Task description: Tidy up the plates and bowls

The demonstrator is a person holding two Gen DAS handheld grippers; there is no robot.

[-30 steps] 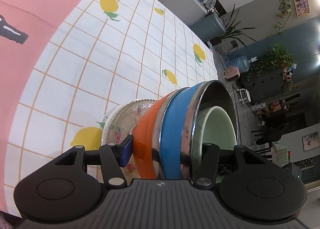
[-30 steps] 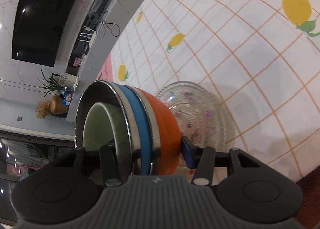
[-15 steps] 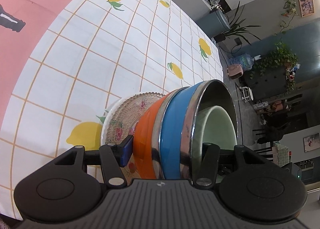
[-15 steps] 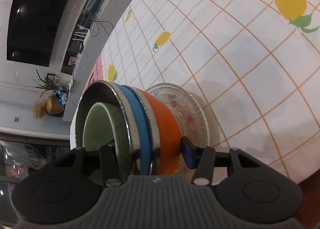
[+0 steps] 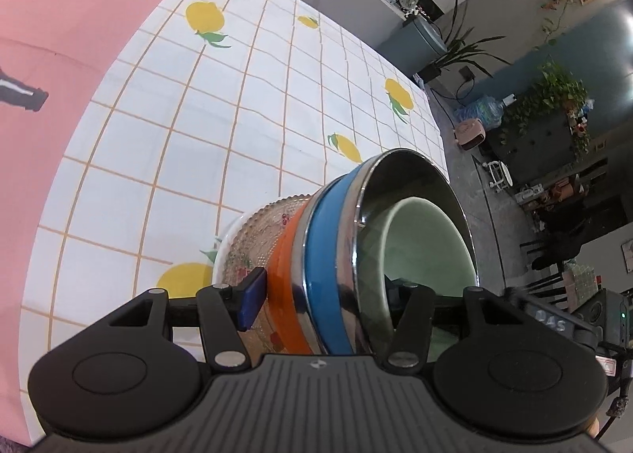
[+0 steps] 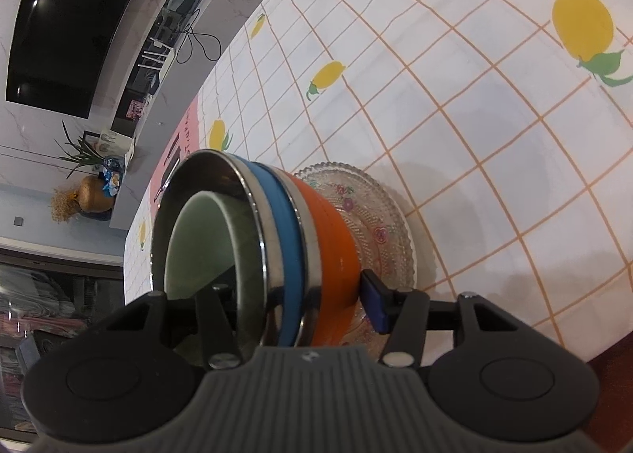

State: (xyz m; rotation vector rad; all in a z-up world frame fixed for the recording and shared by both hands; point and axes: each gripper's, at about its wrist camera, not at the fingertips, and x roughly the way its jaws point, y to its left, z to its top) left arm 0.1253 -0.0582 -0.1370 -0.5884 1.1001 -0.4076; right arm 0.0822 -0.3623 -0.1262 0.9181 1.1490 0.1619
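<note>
A nested stack of bowls stands on a patterned glass plate (image 5: 253,231): an orange bowl (image 5: 283,275) lowest, a blue steel-lined bowl (image 5: 324,235) in it, a pale green bowl (image 5: 427,247) innermost. My left gripper (image 5: 332,294) straddles the stack's wall, its blue pad against the orange bowl, its other finger inside the green bowl. From the opposite side my right gripper (image 6: 294,294) straddles the same stack, orange bowl (image 6: 336,239) and green bowl (image 6: 201,239). Its jaws are opening, and the outer pad stands just off the orange bowl, over the glass plate (image 6: 379,223).
A white plate rim (image 5: 221,247) shows under the glass plate. The table wears a lemon-print checked cloth (image 5: 221,128) beside a pink mat (image 5: 59,37). The table's far edge (image 5: 431,128) drops to the floor, with plants and furniture beyond.
The right gripper's fingers have spread, and its blue pad has drawn slightly away from the orange bowl. The left gripper's view has rolled a little. The stack stays on the plates.
</note>
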